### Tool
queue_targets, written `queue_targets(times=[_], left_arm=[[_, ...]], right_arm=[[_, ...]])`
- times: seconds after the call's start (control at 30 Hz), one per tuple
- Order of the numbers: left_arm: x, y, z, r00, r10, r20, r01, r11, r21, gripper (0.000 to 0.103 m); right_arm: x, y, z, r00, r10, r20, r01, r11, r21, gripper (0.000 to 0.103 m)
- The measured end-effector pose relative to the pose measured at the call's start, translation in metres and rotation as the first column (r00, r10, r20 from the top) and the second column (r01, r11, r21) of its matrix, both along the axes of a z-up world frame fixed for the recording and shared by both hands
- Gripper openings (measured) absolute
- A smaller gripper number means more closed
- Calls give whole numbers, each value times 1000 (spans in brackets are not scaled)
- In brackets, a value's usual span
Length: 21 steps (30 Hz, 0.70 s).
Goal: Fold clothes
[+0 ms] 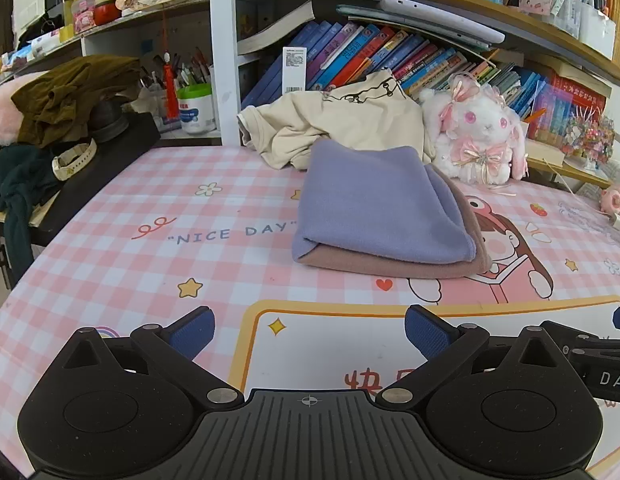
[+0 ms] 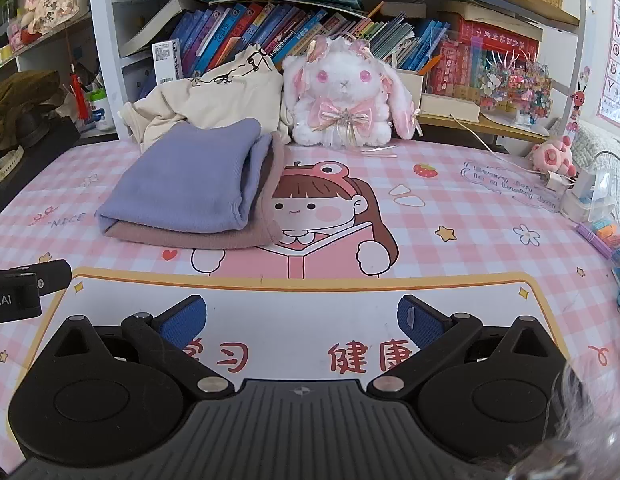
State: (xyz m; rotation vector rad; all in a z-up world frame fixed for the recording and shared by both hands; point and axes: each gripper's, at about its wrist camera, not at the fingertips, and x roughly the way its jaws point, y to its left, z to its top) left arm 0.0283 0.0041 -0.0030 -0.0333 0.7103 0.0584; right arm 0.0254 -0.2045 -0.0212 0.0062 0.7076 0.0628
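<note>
On the pink checked worktop (image 1: 110, 248), a folded purple garment (image 1: 374, 204) lies atop a folded mauve one (image 1: 390, 266). Both tools, left (image 1: 309, 330) and right (image 2: 302, 320), hover wide open, holding nothing.

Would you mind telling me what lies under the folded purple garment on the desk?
Under the purple garment lies a folded mauve-pink garment, its edges showing along the front and right. Most of it is covered, so I cannot tell what kind of clothing it is.
</note>
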Motion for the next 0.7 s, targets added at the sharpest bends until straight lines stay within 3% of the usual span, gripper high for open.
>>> queue_targets(times=[0.7], left_arm=[[1,-1,0,1000,4,0,-4,1000,10,102]], right_arm=[[3,1,-1,1000,-1,-3,1,1000,-6,103]])
